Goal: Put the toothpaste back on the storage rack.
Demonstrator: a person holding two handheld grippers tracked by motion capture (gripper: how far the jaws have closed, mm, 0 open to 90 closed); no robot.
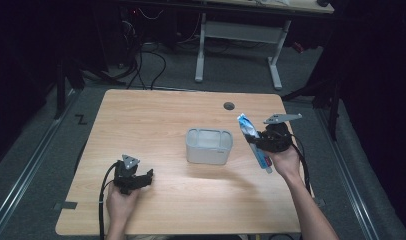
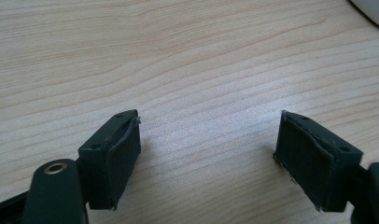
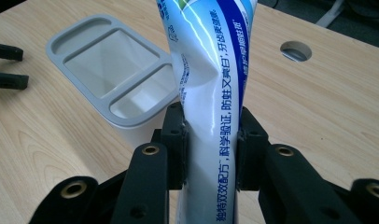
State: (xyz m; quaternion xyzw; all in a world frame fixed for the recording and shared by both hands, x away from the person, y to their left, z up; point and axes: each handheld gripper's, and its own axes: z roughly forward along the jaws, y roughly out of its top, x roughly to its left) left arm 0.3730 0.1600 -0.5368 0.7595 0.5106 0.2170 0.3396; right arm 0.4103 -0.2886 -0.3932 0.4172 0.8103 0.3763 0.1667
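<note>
A white and blue toothpaste tube (image 1: 253, 141) (image 3: 211, 93) is pinched between the pads of my right gripper (image 1: 263, 141) (image 3: 210, 147), held above the wooden table (image 1: 156, 120) at its right side. A grey plastic holder (image 1: 209, 145) (image 3: 108, 79) with three open compartments stands at the table's middle, just left of the tube. My left gripper (image 1: 150, 176) (image 2: 208, 156) rests low over bare wood near the front left, its jaws wide apart with nothing between them.
A round cable hole (image 1: 229, 106) (image 3: 296, 51) lies in the table near its far edge. Beyond the table stand a white desk frame (image 1: 238, 37) and loose cables on the grey floor. The holder's corner (image 2: 372, 9) shows in the left gripper view.
</note>
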